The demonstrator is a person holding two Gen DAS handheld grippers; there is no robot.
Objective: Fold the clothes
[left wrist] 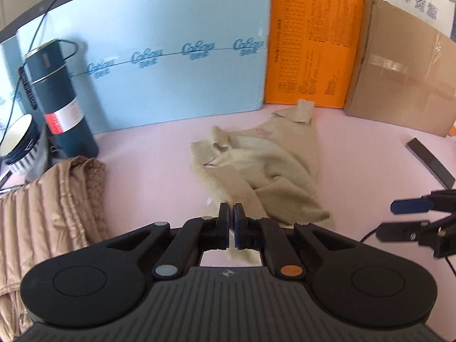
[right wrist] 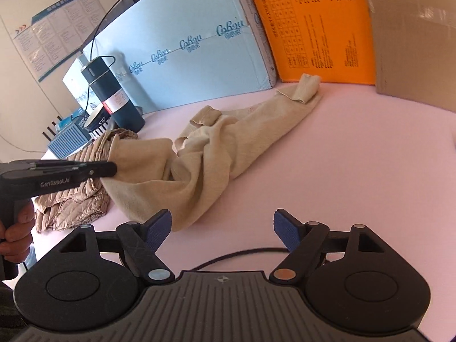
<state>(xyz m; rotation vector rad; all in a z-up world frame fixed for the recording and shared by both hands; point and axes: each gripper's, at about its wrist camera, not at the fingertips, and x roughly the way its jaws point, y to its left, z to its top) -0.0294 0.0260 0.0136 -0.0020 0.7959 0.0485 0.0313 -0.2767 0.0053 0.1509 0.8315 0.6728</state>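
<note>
Across the far side of your pink table (left wrist: 148, 176) stand a light blue foam board (left wrist: 159, 65), an orange printed board (left wrist: 310, 48) and brown cardboard (left wrist: 399, 74), left to right. At near left a tan quilted jacket (left wrist: 48, 213) lies bunched; a dark thermos bottle (left wrist: 61, 99) stands upright behind it, with a white-lined cup (left wrist: 18, 142) just left of the bottle. Mid-table sits the task garment, a beige sweater (left wrist: 270, 171), rumpled, one sleeve stretched toward the orange board (cuff nearly at its foot). Your left gripper (left wrist: 230, 218) has its fingers pressed together on the sweater's near edge; from the right wrist view that edge is lifted off the table and hangs from the left gripper (right wrist: 112, 169). Your right gripper (right wrist: 222, 229) is spread wide with nothing between the blue pads (right wrist: 158, 228), low over bare pink surface just right of the sweater. A black flat bar (left wrist: 430, 162) lies at far right.
</note>
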